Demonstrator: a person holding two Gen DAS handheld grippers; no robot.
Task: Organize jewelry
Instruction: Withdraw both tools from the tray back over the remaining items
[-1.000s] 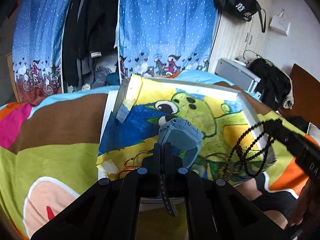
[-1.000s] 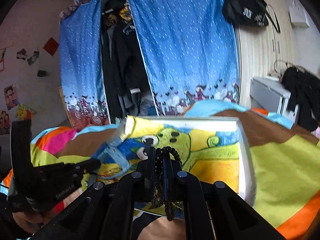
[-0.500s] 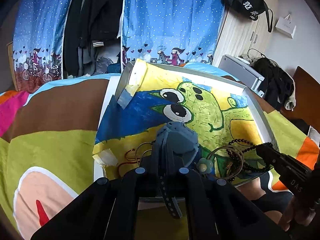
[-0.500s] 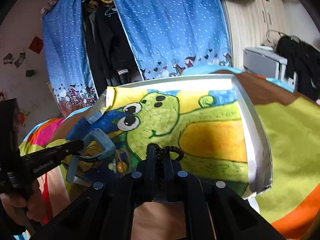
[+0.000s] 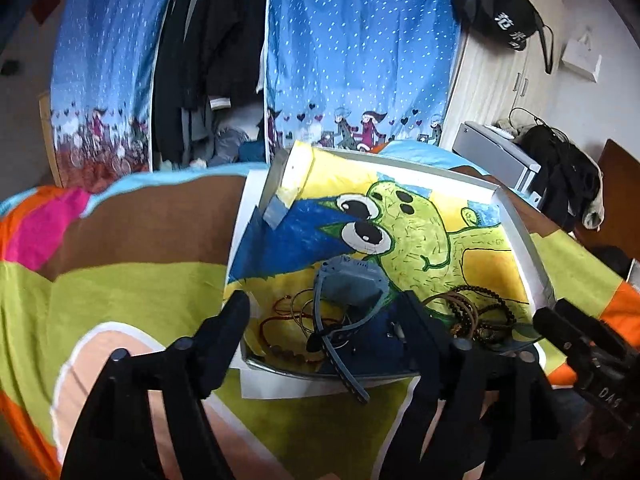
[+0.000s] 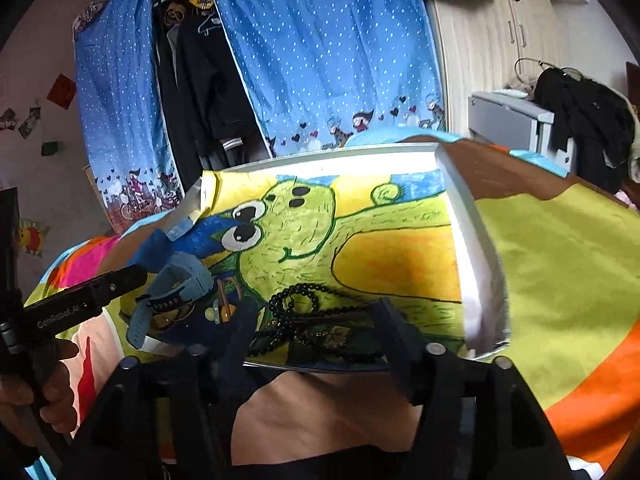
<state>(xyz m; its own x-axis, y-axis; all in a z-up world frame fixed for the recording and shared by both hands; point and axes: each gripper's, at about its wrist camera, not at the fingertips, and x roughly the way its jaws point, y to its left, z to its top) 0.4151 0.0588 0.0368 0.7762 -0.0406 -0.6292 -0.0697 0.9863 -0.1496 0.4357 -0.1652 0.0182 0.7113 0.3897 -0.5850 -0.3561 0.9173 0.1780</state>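
A shallow white tray (image 5: pixel 520 240) lined with a green cartoon drawing rests on the bed. A blue watch (image 5: pixel 348 284) lies at its near edge, its strap hanging over the rim. My left gripper (image 5: pixel 324 314) is opening around the watch, its pads clear of it. A black bead string (image 6: pixel 300 300) lies in the tray's near corner. My right gripper (image 6: pixel 316 318) is opening over it, fingers apart from the beads. The watch (image 6: pixel 180 284) also shows in the right wrist view beside the left gripper's finger (image 6: pixel 120 280). Red and brown cord bracelets (image 5: pixel 288 320) lie left of the watch.
The tray (image 6: pixel 472 240) sits on a bright patchwork bed cover (image 5: pixel 120 300), partly over a person's leg (image 6: pixel 320 408). A hand (image 6: pixel 36 384) holds the left tool. Blue dotted curtains (image 5: pixel 360 60), hanging clothes and a wooden wardrobe (image 5: pixel 492 80) stand behind.
Both grippers were shut, the left on the watch and the right on the bead string. Both now stand open, and the watch and beads lie in the tray.
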